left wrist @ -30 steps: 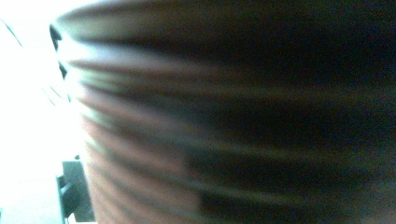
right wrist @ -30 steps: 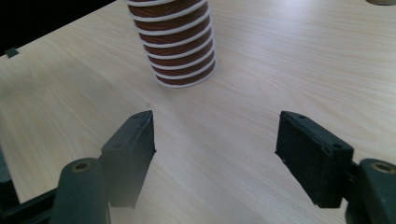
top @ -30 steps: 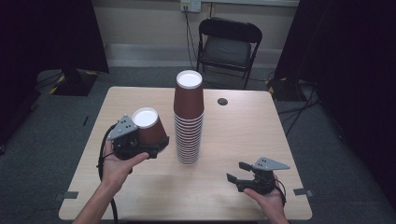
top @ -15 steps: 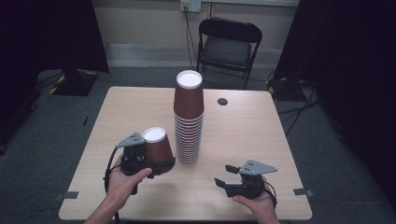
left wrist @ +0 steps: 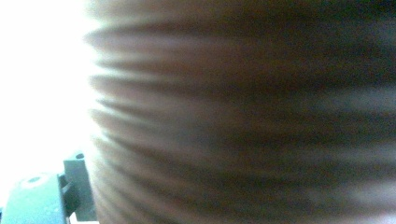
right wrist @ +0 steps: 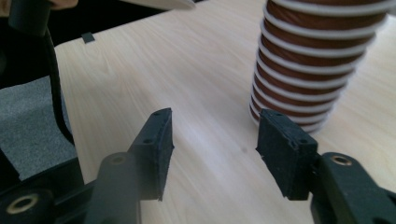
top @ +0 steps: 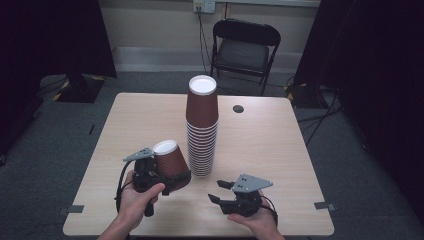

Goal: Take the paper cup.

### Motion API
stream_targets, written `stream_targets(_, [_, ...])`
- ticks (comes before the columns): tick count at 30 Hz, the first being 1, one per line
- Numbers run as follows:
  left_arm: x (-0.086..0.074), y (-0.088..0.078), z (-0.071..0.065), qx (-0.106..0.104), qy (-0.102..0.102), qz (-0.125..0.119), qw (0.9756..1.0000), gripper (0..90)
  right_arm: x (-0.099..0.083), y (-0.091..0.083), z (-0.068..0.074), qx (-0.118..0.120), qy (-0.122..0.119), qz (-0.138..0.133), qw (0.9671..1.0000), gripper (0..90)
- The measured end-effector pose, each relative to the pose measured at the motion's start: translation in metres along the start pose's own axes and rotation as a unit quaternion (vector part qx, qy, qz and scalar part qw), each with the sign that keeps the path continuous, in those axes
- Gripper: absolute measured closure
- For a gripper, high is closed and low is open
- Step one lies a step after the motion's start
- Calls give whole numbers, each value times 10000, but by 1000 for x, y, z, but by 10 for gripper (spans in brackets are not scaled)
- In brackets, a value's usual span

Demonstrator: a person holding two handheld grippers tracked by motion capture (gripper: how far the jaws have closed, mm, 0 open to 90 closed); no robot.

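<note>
Left gripper (top: pixel 165 175) is clamped on an upside-down brown ribbed paper cup (top: pixel 171 161) tilted just beside the tall stack of brown paper cups (top: pixel 202 131) on the pale wooden table (top: pixel 280 150), while the right gripper (top: pixel 220 192), its jaws apart around nothing and just now closing, points toward that stack's base.

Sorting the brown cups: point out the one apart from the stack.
The single cup clamped in the left gripper, upside down beside the tall stack.
</note>
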State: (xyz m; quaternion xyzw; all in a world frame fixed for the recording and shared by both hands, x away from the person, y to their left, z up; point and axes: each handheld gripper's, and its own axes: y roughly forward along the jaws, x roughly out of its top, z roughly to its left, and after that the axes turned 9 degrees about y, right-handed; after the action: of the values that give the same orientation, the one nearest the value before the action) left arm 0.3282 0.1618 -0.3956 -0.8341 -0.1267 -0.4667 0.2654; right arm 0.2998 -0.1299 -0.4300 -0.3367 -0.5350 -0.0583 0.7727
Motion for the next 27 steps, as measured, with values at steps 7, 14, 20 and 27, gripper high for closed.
stream_targets(7, [-1, 1, -2, -343, -481, -41, 9982, 115, 15, 15, 11, 151, -105, -235, 9996, 539])
stream_targets(14, [-3, 3, 4, -700, -1043, -60, 9921, 118, 24, 19, 17, 221, -263, -500, 9982, 589])
stream_targets(20, [-3, 4, 4, -825, -1204, -119, 9892, 119, 33, 22, 22, 224, -492, -828, 9951, 646])
stream_targets(27, [-3, 4, 4, -923, -1393, -305, 9855, 119, 43, 29, 28, 78, -765, -1208, 9897, 672])
